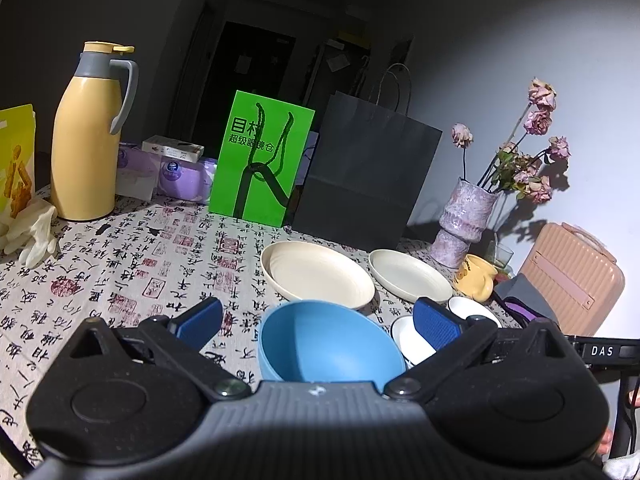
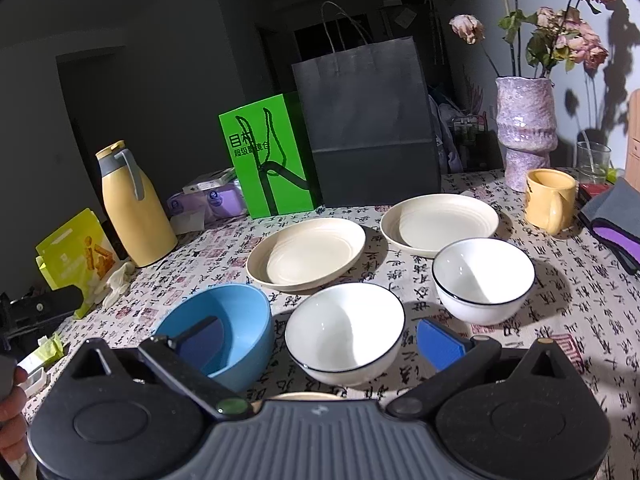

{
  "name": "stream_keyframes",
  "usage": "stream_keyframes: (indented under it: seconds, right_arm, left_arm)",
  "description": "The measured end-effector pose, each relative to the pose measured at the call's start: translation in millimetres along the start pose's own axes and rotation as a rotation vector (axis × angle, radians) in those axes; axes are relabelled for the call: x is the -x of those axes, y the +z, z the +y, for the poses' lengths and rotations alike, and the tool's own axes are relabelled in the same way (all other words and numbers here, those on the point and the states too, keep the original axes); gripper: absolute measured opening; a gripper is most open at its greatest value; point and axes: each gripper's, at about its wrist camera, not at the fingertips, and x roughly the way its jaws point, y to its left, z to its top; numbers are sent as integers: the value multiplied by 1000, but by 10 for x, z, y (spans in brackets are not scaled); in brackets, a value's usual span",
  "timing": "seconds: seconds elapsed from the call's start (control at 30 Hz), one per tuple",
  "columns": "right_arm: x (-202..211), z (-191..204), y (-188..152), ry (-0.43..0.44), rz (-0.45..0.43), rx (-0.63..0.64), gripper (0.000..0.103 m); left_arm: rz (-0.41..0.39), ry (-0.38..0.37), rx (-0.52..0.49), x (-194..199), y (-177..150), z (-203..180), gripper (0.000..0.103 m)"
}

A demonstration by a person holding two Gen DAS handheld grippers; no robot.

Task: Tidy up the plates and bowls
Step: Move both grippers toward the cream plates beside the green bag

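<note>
Round table under a calligraphy-print tablecloth (image 2: 500,280); dim room, dark doorway at upper centre, lit wall at right. Left gripper (image 1: 318,320): jaws spread wide, holding nothing, glossy blue plastic bowl (image 1: 328,340) low centre between the blue pads, contact unclear. Right gripper (image 2: 320,340): also released, straddling a white black-rimmed bowl (image 2: 344,328), not touching as far as I can tell. Second white black-rimmed bowl (image 2: 484,280) at centre right. Two cream ribbed plates (image 2: 308,254) (image 2: 440,224) side by side mid-frame, in front of a black paper bag (image 2: 368,128).
</note>
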Motion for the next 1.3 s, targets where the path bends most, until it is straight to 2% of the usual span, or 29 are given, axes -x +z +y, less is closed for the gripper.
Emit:
stream_keyframes:
  seconds: [0.83, 1.3]
  right_arm:
    - [-494, 92, 555, 12, 43, 5, 103]
    - [-841, 234, 861, 12, 100, 2, 103]
  left_arm:
    - [8, 13, 22, -431, 537, 121, 103]
    - [76, 21, 33, -787, 829, 192, 103]
